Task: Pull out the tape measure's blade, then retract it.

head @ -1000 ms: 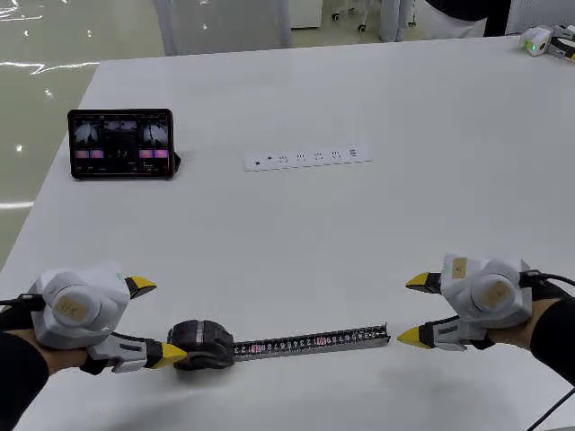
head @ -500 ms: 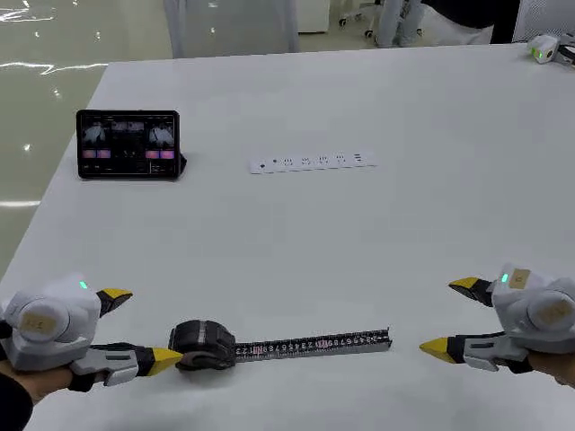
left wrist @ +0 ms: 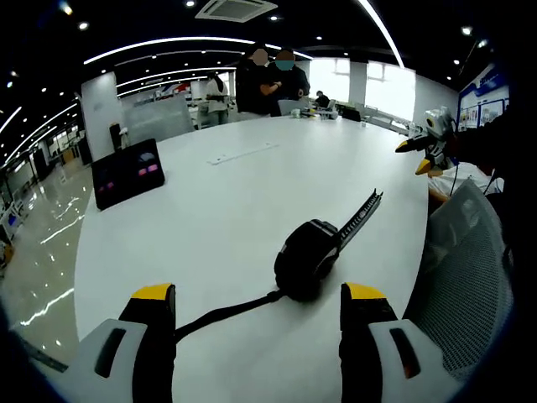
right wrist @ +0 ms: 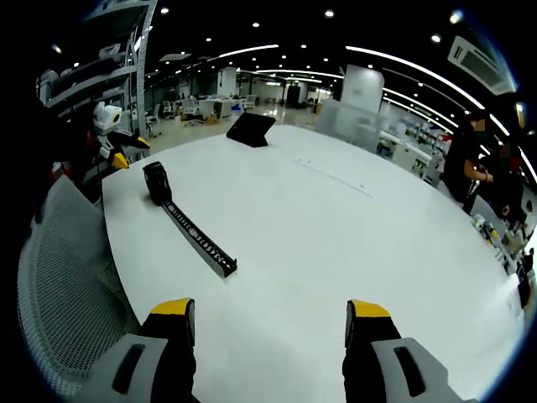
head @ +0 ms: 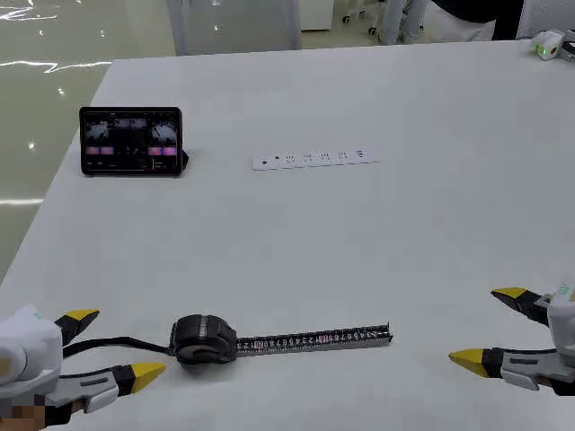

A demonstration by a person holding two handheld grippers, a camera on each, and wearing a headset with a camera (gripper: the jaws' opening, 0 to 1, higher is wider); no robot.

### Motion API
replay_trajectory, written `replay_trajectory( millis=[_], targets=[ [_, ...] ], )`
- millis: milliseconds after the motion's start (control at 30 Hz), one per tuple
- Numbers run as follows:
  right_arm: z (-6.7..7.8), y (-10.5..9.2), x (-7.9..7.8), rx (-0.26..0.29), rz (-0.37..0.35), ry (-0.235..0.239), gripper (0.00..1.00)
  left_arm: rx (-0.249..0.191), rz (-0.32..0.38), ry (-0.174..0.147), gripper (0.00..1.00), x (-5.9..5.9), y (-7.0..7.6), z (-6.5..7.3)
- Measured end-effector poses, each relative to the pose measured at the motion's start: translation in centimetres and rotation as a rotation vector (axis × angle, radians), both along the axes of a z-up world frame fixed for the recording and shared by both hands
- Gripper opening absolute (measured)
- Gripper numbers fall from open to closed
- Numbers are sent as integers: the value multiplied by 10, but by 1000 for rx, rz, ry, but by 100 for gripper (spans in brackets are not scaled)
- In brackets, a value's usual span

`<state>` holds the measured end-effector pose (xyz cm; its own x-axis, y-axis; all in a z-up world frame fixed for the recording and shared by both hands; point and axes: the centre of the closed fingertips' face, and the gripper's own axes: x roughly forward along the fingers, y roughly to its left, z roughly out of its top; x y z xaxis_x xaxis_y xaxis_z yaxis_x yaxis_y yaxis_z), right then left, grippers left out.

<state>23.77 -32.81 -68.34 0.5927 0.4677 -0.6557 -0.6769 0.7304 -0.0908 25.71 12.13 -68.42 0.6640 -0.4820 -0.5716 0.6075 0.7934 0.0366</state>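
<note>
Left gripper [head: 123,341] and right gripper [head: 477,326], jaws apart, flank the extended tape measure [head: 204,338] along the frame's bottom edge.

Head view: bright, even overhead light. White counter [head: 422,233] near washed out, low contrast. Faint soft shadow beside tape measure [head: 205,338]. Glare streaks on glossy floor [head: 36,63], upper left of frame. Tablet [head: 130,141] screen glowing, detail too small to read. Focus fair throughout, outlines crisp. Gripper views: heavy fisheye bending; ceiling strip lights [left wrist: 176,44] curved into arcs along top, ceiling dim, counter bright with soft sheen. Detail stretched, smeared toward edges; far background soft.
</note>
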Motion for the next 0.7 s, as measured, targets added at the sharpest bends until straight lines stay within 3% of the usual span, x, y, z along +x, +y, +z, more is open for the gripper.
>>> replay_trajectory(
  millis=[33, 67, 167, 367, 600, 700],
  targets=[
    [1, -2, -2, 5, -16, 4, 73, 10, -1, -27, 78, -2, 2, 2],
    [1, -3, -3, 9, -24, 3, 75, 5, 5, -29, 79, -3, 4, 2],
    [0, -6, -10, 20, -29, 7, 75, -26, 31, -13, 84, -8, 9, 0],
    [-9, -15, -24, 18, -40, 17, 79, -18, 69, 24, 88, -21, 21, -9],
    [-18, -28, -37, 28, -65, 20, 88, -34, 78, 50, 99, -26, 22, -16],
    [-20, -29, -38, 28, -72, 17, 93, -39, 80, 53, 99, -26, 20, -18]
  ],
)
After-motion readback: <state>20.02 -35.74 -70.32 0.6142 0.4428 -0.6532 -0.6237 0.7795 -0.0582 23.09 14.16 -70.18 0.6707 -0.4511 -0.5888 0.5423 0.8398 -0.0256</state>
